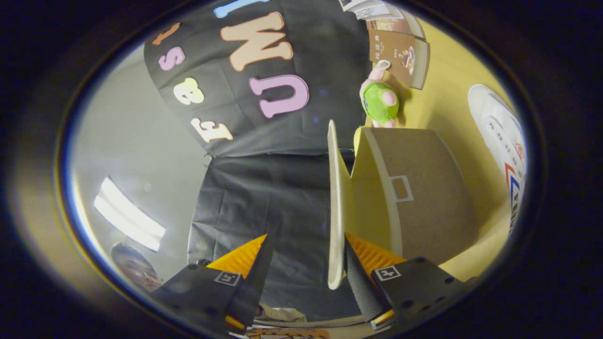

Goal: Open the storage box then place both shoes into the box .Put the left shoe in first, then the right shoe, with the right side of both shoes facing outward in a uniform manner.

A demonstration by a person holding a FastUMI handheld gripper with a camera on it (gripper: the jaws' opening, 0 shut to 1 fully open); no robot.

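Your view is rolled on its side, so the yellow desk (447,94) stands like a wall beyond the tongs (308,273). Hidden or cut off: the inside of the grey fabric storage box (424,197) cannot be seen, so you cannot tell what it holds; the white lace-up sneaker with red and blue side markings (504,141) is cut at its far end, and you cannot tell whether it is the left or the right shoe. Container: the box rests on the desk with its small framed label window facing you, and its pale flat lid (335,202) is swung up, seen edge-on, with the yellowish inner face turned toward the box. Tongs: set wide apart; one finger (362,282) lies just against the lid's box-facing side near its free edge, the other finger (249,278) is well apart over the black cloth, so only one finger meets the lid. Surroundings: a green and pink plush toy (380,100) sits on the desk just beyond the box; brown booklets (400,52) lean further off; the sneaker lies on the desk beside the box, apart from it.
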